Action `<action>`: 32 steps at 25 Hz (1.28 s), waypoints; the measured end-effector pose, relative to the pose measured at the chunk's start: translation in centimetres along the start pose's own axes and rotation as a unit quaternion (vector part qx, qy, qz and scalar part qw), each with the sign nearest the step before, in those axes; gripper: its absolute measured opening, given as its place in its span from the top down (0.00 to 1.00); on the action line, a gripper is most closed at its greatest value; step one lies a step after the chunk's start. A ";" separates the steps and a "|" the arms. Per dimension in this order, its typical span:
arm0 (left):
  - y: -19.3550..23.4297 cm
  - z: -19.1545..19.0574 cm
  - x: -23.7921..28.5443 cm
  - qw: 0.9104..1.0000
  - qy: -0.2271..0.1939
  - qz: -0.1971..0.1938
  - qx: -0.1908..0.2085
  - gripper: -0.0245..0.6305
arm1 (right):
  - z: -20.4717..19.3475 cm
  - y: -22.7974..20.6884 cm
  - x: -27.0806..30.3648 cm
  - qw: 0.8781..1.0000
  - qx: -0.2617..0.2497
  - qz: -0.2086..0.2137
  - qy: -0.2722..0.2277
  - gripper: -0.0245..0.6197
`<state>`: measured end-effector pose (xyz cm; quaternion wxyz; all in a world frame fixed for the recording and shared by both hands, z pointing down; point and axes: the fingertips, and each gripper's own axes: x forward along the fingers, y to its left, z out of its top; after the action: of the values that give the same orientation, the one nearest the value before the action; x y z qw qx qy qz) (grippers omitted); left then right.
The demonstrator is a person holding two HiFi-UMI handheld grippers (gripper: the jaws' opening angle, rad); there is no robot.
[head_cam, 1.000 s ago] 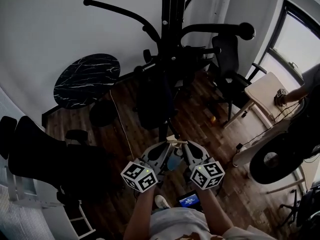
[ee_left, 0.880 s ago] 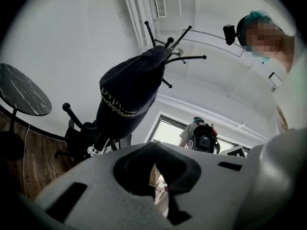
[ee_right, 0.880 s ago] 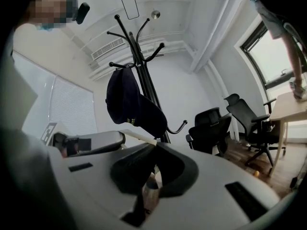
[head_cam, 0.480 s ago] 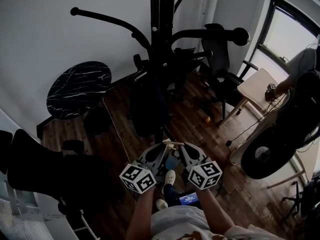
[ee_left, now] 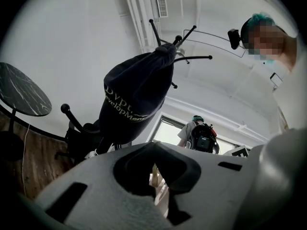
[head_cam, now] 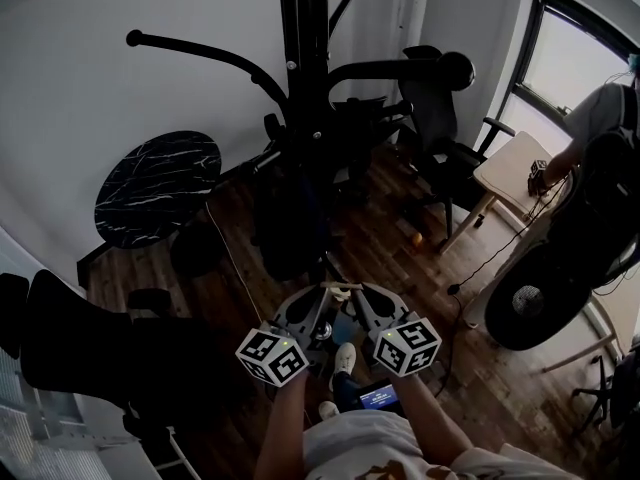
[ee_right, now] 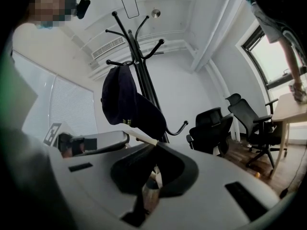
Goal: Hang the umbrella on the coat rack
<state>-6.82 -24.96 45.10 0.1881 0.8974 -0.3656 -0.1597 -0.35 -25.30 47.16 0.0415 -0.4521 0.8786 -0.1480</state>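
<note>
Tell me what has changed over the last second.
The head view swung, so the coat rack slid left in frame and the person at the window came further into view. Nothing was taken hold of or let go. The left tool and right tool stay low and together, both apparently closed on the pale umbrella handle.

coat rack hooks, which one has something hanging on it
The mid-height hook pointing left in the right gripper view: a dark bag hangs from it, the others there are bare.
</note>
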 end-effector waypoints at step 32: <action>2.8 -3.1 1.7 0.999 0.027 0.002 -0.043 0.93 | -2.3 -2.9 1.5 0.998 -0.008 -0.029 0.048 0.94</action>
<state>-6.02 -27.33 48.90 0.2362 0.8919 -0.3551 -0.1505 0.54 -27.57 50.32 -0.0086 -0.4699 0.8674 -0.1637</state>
